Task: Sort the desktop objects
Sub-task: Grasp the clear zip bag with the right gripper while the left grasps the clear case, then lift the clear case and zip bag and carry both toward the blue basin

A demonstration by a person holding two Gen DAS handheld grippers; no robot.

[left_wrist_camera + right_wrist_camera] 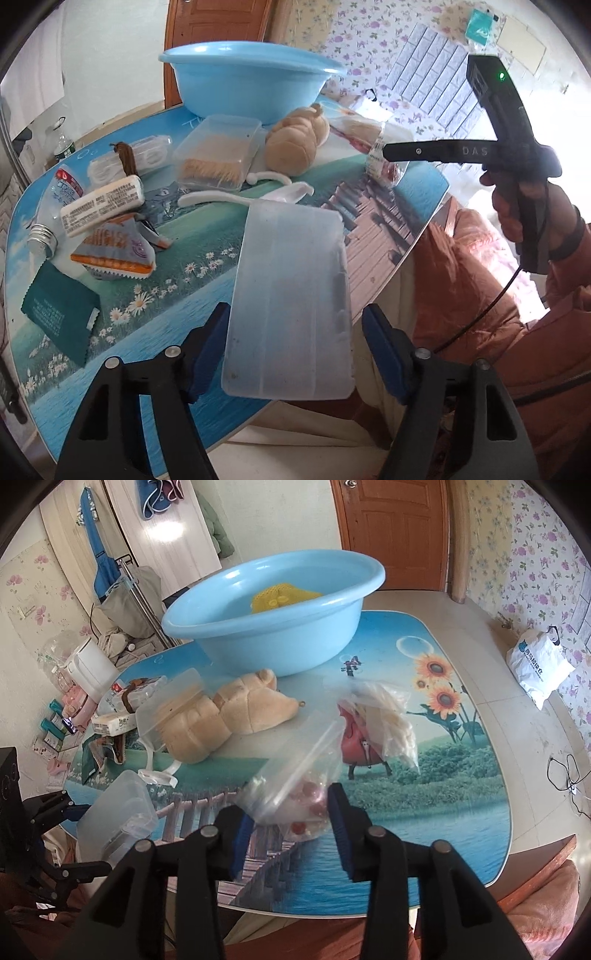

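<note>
Both tools [291, 354] [290, 825] parted, angled downward

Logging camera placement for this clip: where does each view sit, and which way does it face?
Left wrist: on the left gripper, looking down-forward over its fingers at the frosted box; the right hand and an orange sleeve show.
Right wrist: on the right gripper, looking down at the clear bag; the left gripper shows at the left edge.
Shared: blue basin, plush toy, frosted box.

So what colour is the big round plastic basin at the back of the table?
Light blue; the plastic basin shows best in the right wrist view.
</note>
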